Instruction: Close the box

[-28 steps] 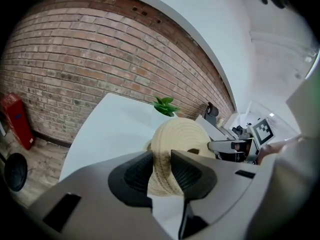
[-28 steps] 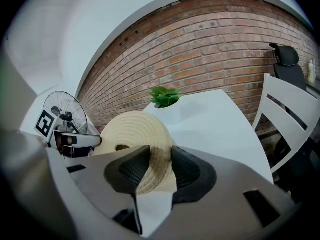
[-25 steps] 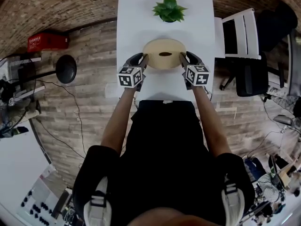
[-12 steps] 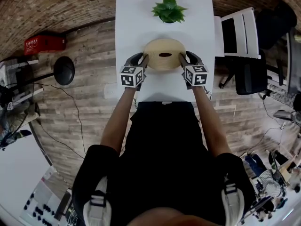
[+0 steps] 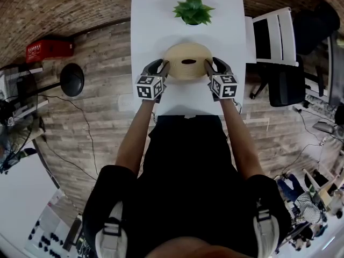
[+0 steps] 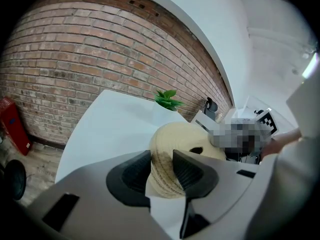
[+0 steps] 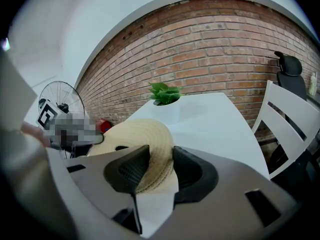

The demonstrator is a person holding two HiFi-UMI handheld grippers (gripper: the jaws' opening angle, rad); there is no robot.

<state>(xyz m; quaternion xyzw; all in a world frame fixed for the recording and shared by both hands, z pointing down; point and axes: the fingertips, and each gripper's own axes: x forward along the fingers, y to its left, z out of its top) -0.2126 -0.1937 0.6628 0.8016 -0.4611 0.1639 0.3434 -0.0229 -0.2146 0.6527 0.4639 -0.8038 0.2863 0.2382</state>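
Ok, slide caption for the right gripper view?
Right claw closed on the rim of the woven box on a white table, potted plant behind.

Bright even light, fisheye-bent edges

Head view: from above the person, facing steeply down and far off; the long white bench fills the frame's top, the person's arms reach up to it.
Left gripper view: rides on the left hand-held gripper, very near its jaws, which have just been opening with the rim of the round straw-coloured woven box between them; faces across the bench toward a red brick wall.
Right gripper view: rides on the right hand-held gripper, equally near, facing the box from the opposite side, same wall behind.
Shared by all three: bench, box, small green potted plant.
Shared by gripper views: each catches the other's marker cube at its frame edge.
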